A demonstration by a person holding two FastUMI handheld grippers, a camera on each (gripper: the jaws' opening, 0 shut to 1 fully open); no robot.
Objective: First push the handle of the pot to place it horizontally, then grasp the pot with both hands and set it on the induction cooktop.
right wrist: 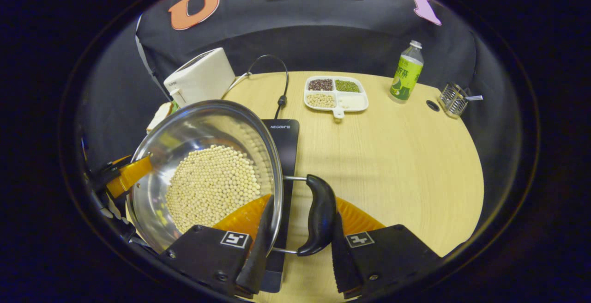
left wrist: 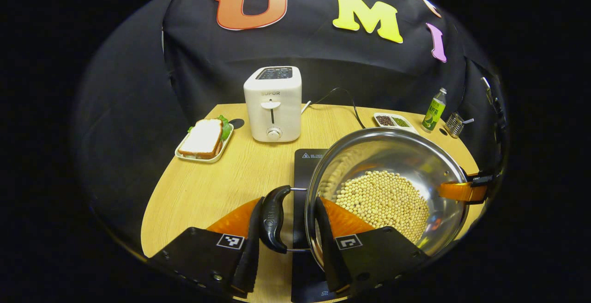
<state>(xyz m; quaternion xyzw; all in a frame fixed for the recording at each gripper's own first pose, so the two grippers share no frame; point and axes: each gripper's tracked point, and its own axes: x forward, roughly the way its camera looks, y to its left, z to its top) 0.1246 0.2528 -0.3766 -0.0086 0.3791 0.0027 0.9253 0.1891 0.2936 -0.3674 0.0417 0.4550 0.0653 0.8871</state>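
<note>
A steel pot (left wrist: 392, 155) holding soybeans (left wrist: 383, 201) sits over the black induction cooktop (left wrist: 307, 164); whether it rests on it I cannot tell. My left gripper (left wrist: 288, 247) is shut on the pot, one finger outside its black side handle (left wrist: 273, 220) and the other inside the rim. In the right gripper view my right gripper (right wrist: 300, 252) clamps the opposite handle (right wrist: 319, 215) and the rim of the pot (right wrist: 194, 132) the same way, above the cooktop (right wrist: 284, 141). Each gripper also shows at the pot's far side: the right gripper (left wrist: 466, 190) and the left gripper (right wrist: 124, 173).
On the round wooden table (right wrist: 406, 164) stand a white toaster (left wrist: 273, 104), a tray with a sandwich (left wrist: 205, 139), a divided dish of grains (right wrist: 336, 93), a green bottle (right wrist: 406, 72) and a wire basket (right wrist: 455, 99). A black cable (right wrist: 277, 76) runs to the cooktop's back.
</note>
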